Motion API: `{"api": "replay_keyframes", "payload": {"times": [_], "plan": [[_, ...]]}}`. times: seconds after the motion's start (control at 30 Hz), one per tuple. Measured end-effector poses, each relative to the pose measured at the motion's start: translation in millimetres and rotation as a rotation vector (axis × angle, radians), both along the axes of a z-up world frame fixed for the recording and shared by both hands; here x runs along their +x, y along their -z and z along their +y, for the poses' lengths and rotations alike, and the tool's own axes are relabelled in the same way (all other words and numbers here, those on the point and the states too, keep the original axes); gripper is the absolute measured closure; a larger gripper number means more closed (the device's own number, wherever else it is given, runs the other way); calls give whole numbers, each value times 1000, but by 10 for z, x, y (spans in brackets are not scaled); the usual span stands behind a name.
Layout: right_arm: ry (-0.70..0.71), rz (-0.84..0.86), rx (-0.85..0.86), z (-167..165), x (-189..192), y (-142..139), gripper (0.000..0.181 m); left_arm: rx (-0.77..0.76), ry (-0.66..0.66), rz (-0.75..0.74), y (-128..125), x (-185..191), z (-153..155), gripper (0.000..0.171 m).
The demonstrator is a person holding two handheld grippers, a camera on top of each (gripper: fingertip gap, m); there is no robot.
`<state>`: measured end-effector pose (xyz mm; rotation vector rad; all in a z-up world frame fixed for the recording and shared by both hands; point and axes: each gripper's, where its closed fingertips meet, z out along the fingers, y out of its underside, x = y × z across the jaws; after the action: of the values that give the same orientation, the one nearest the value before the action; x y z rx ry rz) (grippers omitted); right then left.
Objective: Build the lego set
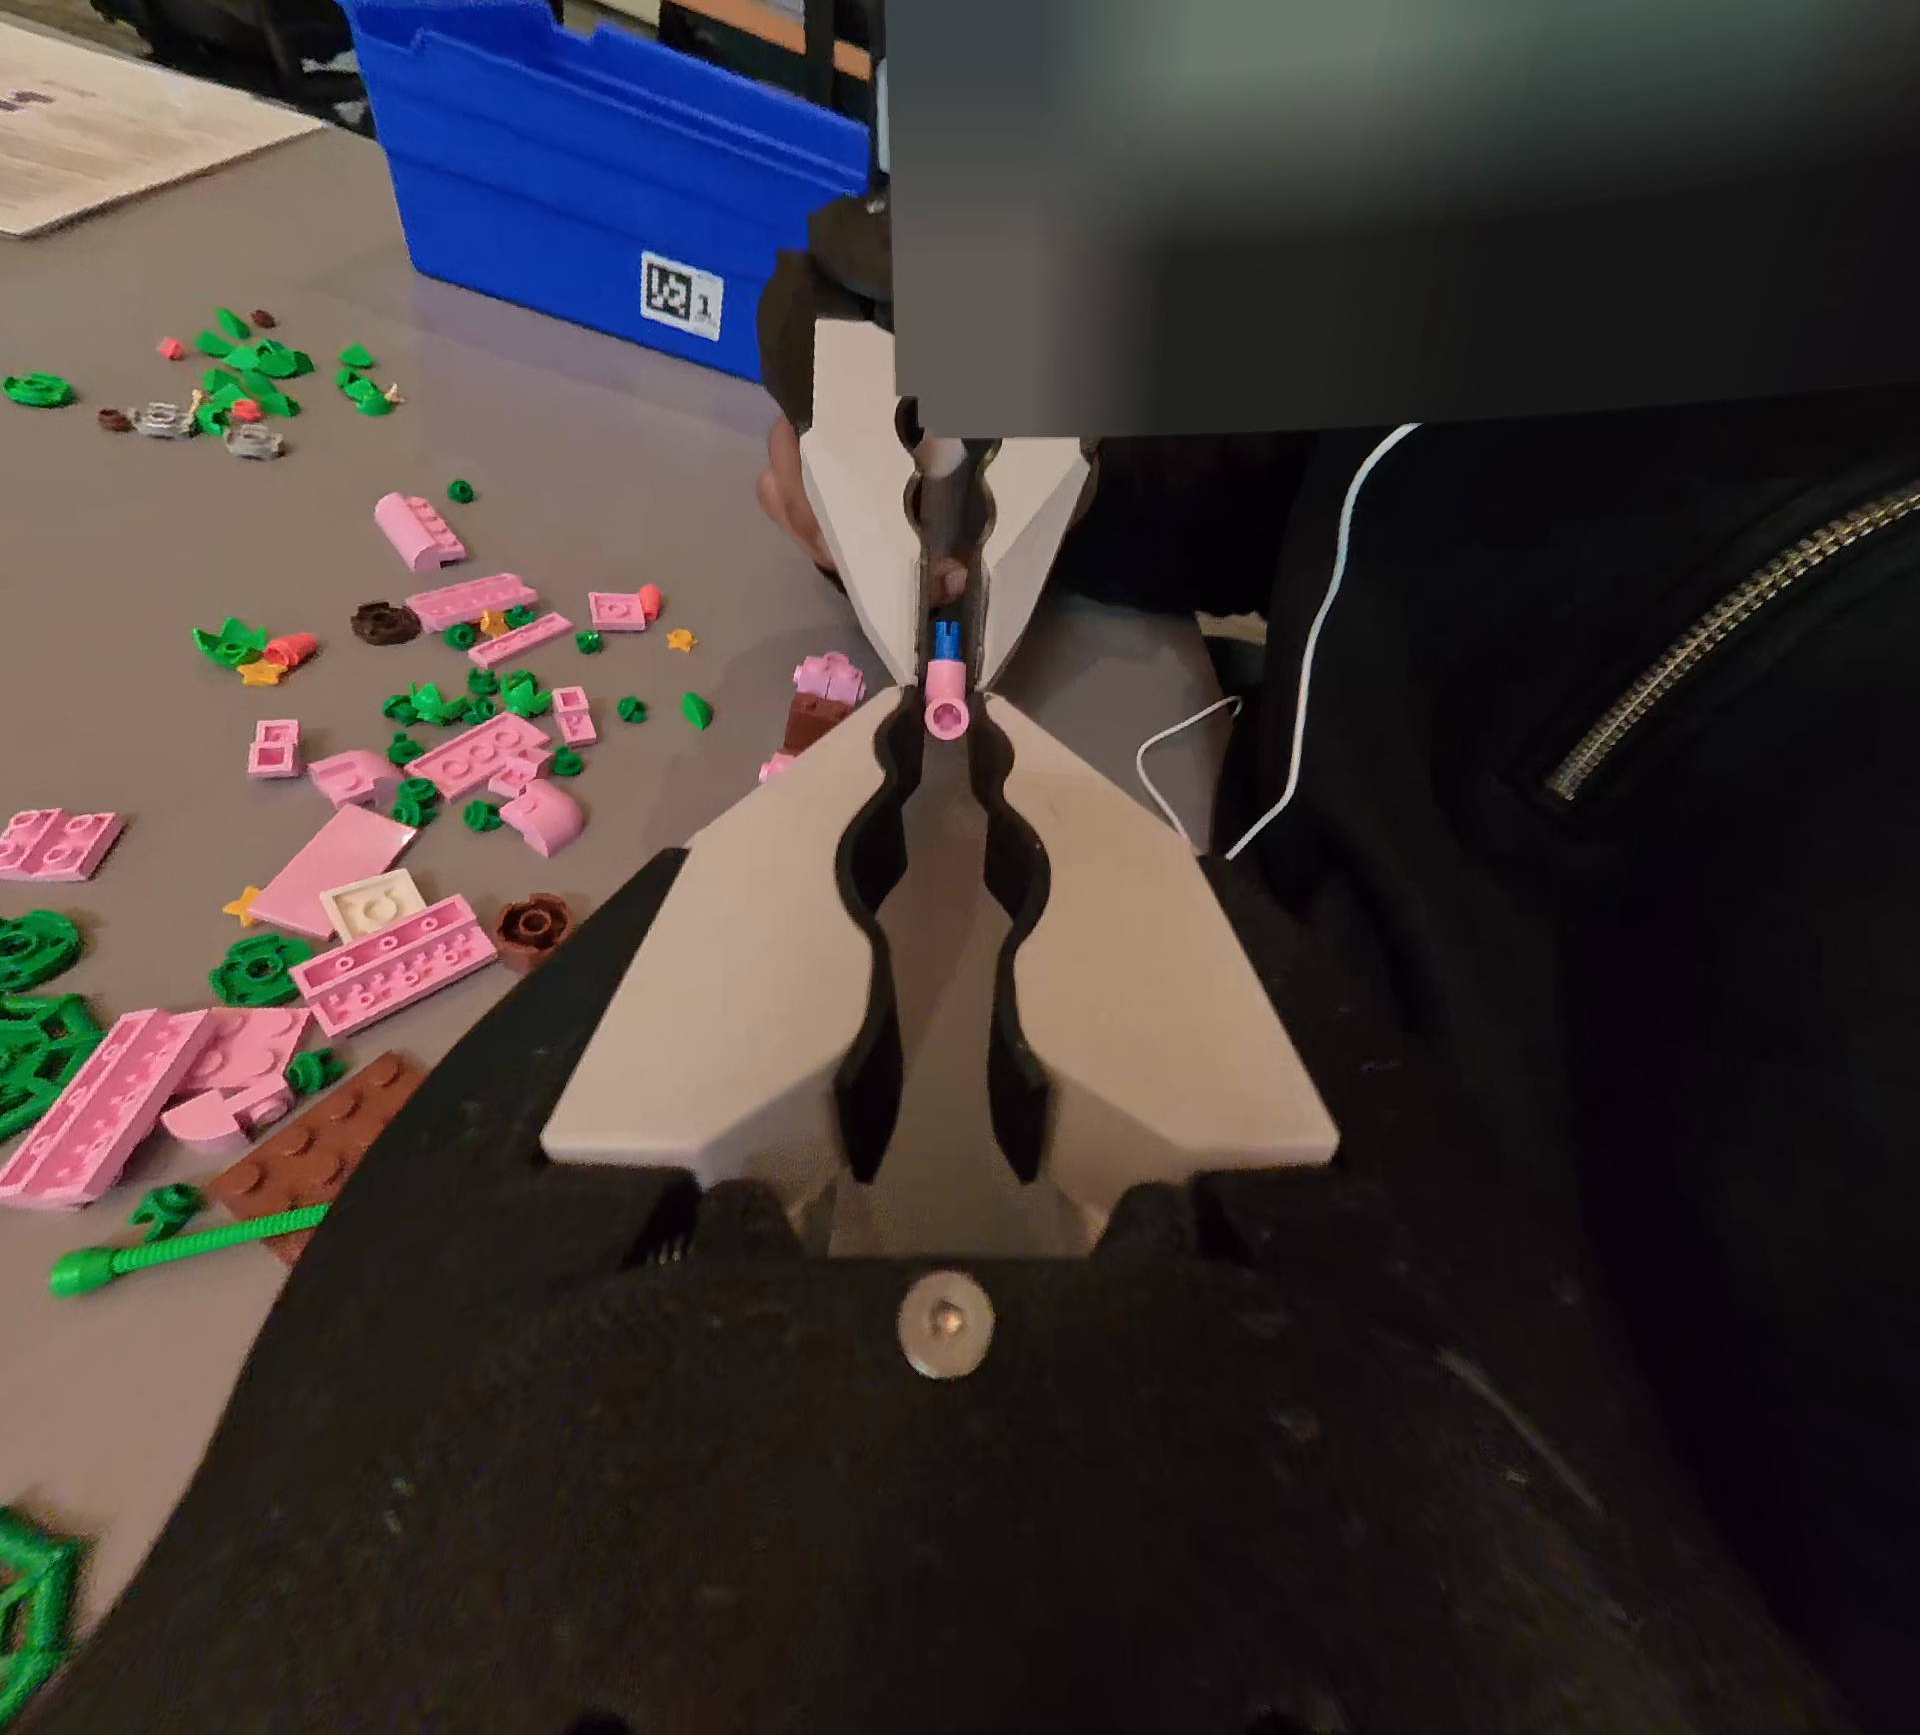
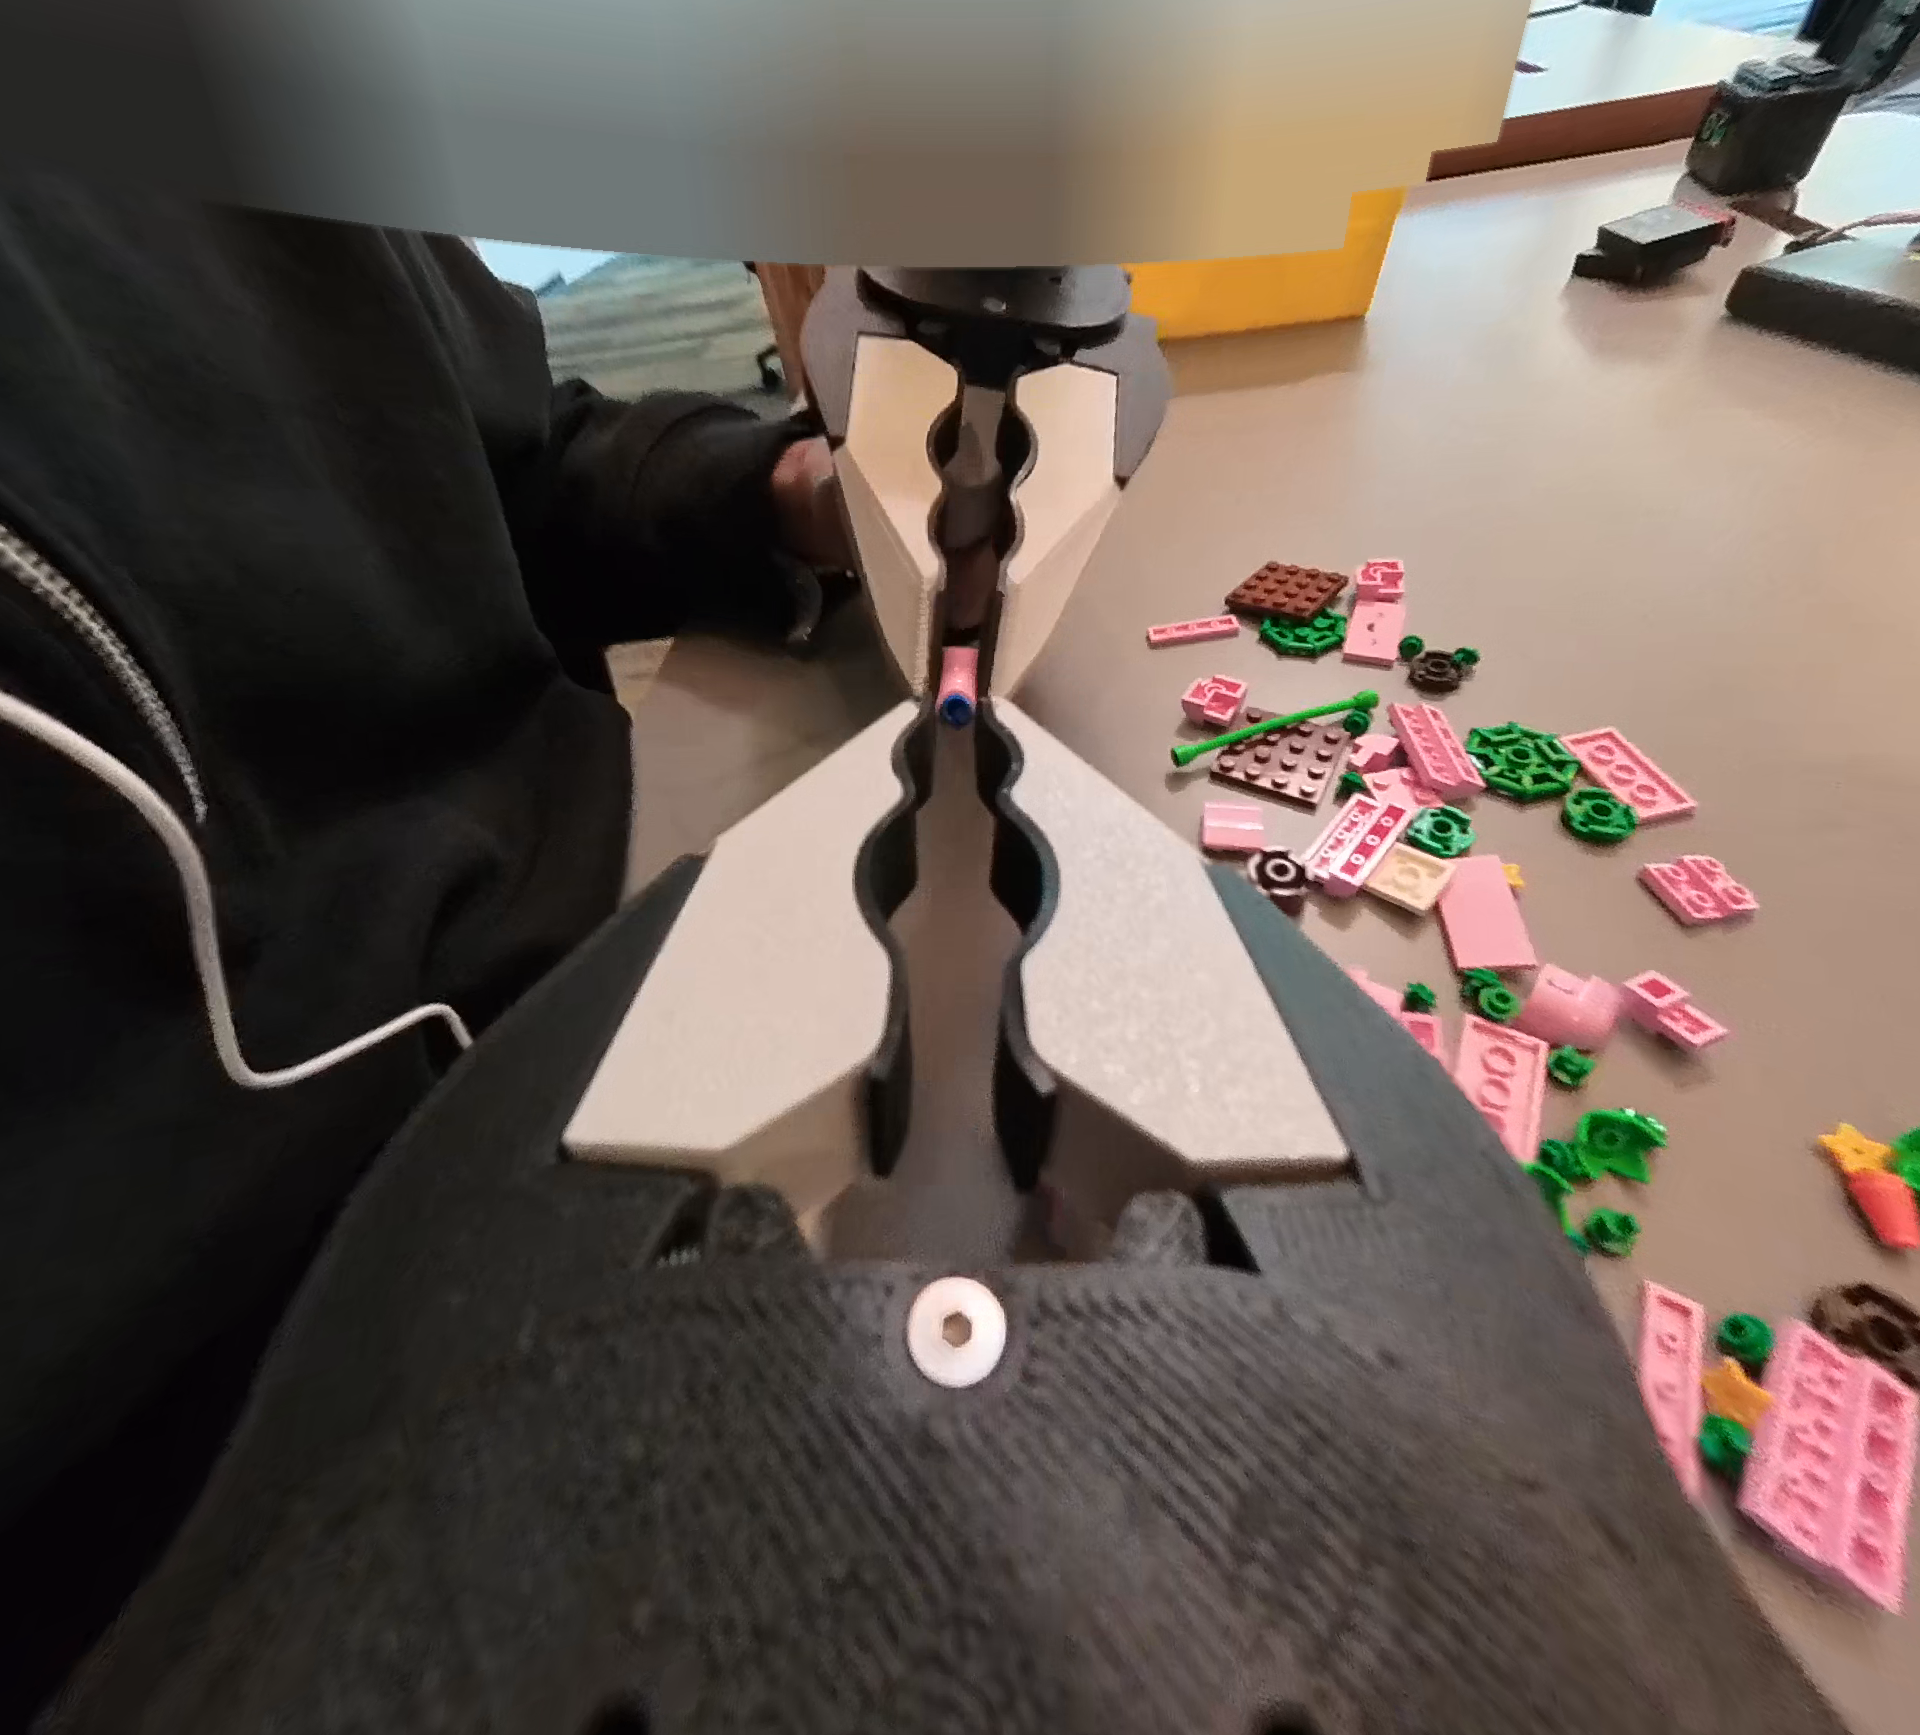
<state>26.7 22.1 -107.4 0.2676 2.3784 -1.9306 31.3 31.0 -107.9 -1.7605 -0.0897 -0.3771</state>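
Two hand-held grippers meet tip to tip in front of me, and I take the small pink piece between them as my landmark. Far left of it, in the left wrist view, loose pink, green and brown bricks (image 1: 395, 750) lie scattered over the grey counter (image 1: 582, 459). A green rod with a ball end (image 1: 177, 1247) lies at the near left of that scatter. Behind the scatter, left of and beyond the pink piece, stands a blue bin (image 1: 582, 158) with a black-and-white tag on its front. Just left of the pink piece, on the counter, sits a small pink-and-brown stack (image 1: 826, 698).

My left hand-held gripper (image 1: 947, 717) has its jaws nearly closed and pinches the pink piece (image 1: 947, 709) at their tips. A blue peg (image 1: 944, 641) sticks out of its far end into the tips of the other hand-held gripper facing me.

From the right wrist view, my right hand-held gripper (image 2: 954, 714) is likewise drawn almost closed, with the blue peg (image 2: 954, 711) held at its tips and the pink piece (image 2: 956, 669) beyond it in the left one's tips. The joined pair is held in the air above the counter's near edge. Right of the pair, more bricks (image 2: 1455, 812) cover the counter (image 2: 1455, 459), and a brown plate (image 2: 1286, 589) lies at their far side.

A person's black zipped jacket (image 1: 1558, 854) fills the side behind the pair.
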Motion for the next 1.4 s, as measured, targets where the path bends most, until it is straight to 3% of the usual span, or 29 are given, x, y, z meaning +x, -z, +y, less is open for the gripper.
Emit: {"api": "replay_keyframes", "payload": {"times": [0.13, 0.5, 0.83, 0.97, 1.4], "plan": [[-15, -68, -71, 5, -1, -81, 176, 49, -7, -32, -87, -3, 2, 166], [-40, -53, -78, 8, 26, -90, 175, 95, 15, -113, -152, 3, -12, 166], [18, 75, -34, 9, -11, -101, 176, 131, 17, -206, -187, -38, -16, 166], [37, 64, -71, 46, -51, -160, 176, 124, 13, -230, -168, -51, -7, 153], [45, 128, -22, 1, -29, -101, 176, 114, 16, -238, -159, -42, -6, 166]]}}
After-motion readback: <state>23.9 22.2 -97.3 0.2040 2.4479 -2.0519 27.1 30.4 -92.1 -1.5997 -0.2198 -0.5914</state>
